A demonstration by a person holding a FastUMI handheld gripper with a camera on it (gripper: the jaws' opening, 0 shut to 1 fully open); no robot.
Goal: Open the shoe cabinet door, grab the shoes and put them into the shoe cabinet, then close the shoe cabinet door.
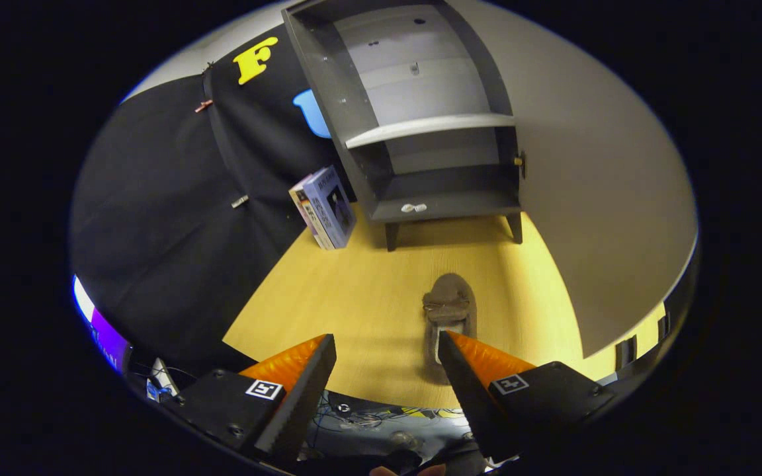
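The grey shoe cabinet (421, 125) stands on short legs at the far end of the wooden floor, with its door (592, 198) swung wide open to the right. A pale shelf (430, 129) splits its inside, and both levels hold no shoes. A brown shoe (448, 316) lies on the floor with its toe toward the cabinet. My gripper (387, 347) is open. The shoe's heel sits just ahead of the right fingertip (450, 344), partly hidden by it. Nothing is between the fingers.
A blue box with a second box behind it (325, 206) leans against the black cloth wall left of the cabinet. A small white object (414, 207) sits on the cabinet's bottom front edge. Bare wooden floor (354, 291) stretches between the fingers and the cabinet.
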